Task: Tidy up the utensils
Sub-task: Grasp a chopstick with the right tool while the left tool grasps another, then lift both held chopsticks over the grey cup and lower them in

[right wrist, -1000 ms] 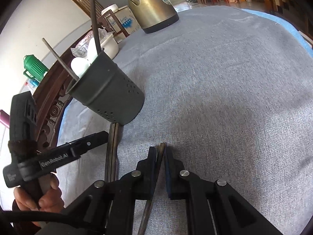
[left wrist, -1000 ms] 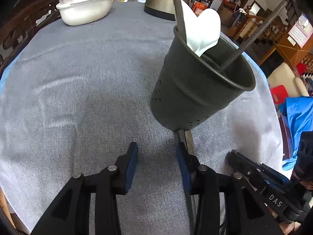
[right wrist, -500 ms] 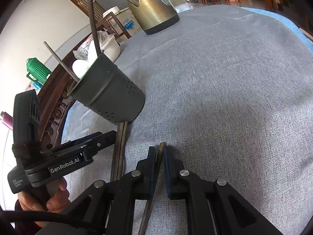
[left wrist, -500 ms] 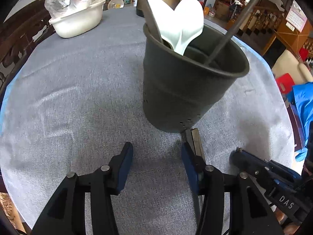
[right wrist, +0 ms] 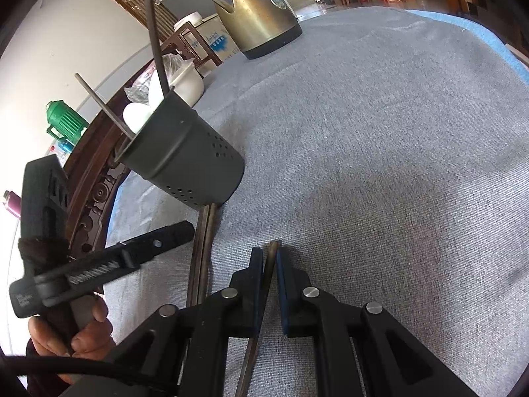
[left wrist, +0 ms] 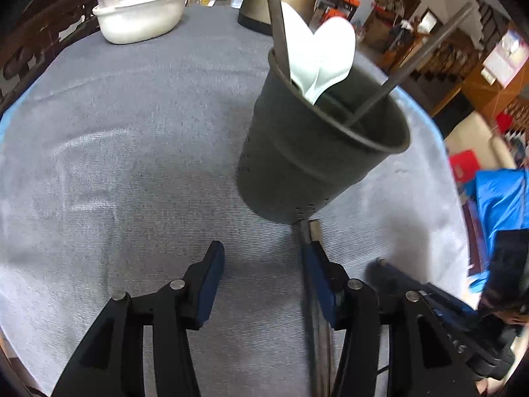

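Grey-clothed desk (right wrist: 380, 132): the right claw (right wrist: 268, 284) pinches one chopstick (right wrist: 269, 264), the left claw (left wrist: 261, 284) gapes empty before the utensil holder (left wrist: 317, 155), whose base apparently rests on two loose chopsticks (right wrist: 203, 251) and may tip if nudged.

White wall (right wrist: 49, 49), wood furniture (left wrist: 439, 56) behind, daylit rm.

Black claw (right wrist: 271, 284) arms, blue pads (left wrist: 211, 284), silver pivot screws, black cable.
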Available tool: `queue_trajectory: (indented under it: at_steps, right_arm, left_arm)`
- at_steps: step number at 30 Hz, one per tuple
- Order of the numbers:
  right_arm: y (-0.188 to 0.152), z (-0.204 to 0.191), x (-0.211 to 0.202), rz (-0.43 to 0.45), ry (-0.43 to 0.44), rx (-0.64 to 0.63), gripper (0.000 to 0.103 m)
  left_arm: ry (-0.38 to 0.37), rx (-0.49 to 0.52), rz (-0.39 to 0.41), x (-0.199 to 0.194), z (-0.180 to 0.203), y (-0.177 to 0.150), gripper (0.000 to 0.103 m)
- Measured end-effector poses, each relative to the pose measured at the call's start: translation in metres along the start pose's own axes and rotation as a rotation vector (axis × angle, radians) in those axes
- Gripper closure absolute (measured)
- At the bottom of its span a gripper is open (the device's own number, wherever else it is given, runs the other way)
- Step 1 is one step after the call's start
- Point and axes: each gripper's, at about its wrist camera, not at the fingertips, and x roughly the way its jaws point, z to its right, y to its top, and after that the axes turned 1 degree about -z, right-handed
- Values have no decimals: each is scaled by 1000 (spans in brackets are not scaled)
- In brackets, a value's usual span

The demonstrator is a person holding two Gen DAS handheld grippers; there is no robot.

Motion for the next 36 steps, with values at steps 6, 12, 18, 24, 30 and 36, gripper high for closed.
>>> queue_trajectory:
  at_steps: [6,12,18,24,30,36]
  right_arm:
    - [-1,2,-1,6,6,-3,93]
    - [-2,2,-1,5,13,-5,93]
    - [-1,4,-1,6,20,-3,93]
    - [-1,4,-1,3,16,-2,93]
    - [10,-5,6,-41,-19,-20,93]
    - [13,-22,11,-58,-93,-109,94]
  left_arm:
    - [16,56,-11,10,14,-1,49]
    - [21,72,-7,7,14,-3,48]
    - [38,94,-6,0,-3,-7,48]
    - [73,109,-18,12,2,4,48]
    - [90,120,-18,21,9,15,49]
    - [41,96,-23,26,4,22,92]
